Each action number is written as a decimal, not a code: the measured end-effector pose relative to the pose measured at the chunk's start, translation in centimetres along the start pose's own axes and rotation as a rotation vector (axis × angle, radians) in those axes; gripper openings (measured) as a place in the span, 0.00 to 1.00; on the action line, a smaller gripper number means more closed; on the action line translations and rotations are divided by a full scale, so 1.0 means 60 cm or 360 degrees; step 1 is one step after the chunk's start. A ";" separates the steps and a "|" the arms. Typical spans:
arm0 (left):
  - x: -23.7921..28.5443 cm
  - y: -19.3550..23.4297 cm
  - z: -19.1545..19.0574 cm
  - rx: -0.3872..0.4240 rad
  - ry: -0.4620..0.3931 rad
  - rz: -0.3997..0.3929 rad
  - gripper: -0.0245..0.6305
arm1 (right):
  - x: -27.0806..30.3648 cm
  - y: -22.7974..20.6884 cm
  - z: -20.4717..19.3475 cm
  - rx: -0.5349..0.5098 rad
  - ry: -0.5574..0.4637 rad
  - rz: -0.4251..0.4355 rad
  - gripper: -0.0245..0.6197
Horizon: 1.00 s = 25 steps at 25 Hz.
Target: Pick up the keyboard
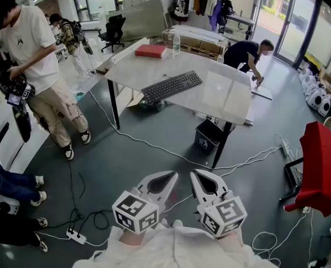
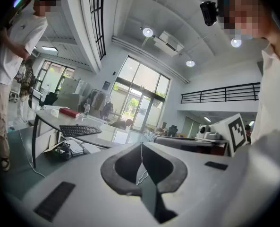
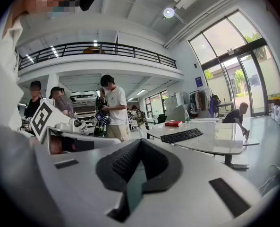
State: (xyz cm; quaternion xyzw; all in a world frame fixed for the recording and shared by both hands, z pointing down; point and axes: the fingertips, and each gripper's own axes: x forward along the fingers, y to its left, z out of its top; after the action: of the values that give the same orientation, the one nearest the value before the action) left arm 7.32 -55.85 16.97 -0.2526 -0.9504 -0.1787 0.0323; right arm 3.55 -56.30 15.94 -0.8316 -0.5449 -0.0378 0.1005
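Keyboard (image 1: 171, 86) lay flat on the desk (image 1: 226, 94), near its middle. Left gripper (image 1: 169, 176) and right gripper (image 1: 197, 175) hung well short of the desk, fingers closed, empty. Likely best approach: level, fingers opened before reaching it.

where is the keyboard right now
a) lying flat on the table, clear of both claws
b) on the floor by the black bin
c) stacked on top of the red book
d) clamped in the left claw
A: the keyboard lies flat on the table, while the left claw and right claw are both shut with nothing in them, over the floor well short of it.
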 end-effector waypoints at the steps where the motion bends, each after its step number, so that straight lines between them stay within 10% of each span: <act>1: 0.000 -0.001 0.001 -0.0009 -0.0002 -0.0010 0.06 | 0.000 0.000 0.000 -0.0003 -0.0005 -0.0002 0.08; 25: 0.039 -0.022 -0.012 0.0047 -0.0001 0.0037 0.06 | -0.026 -0.039 -0.021 0.0074 -0.0020 0.0044 0.09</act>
State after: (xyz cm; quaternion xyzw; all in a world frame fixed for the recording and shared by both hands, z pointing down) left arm 4.60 -56.05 17.56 -0.2630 -0.9500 -0.1641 0.0379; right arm 0.86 -57.08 17.18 -0.8368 -0.5346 -0.0184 0.1168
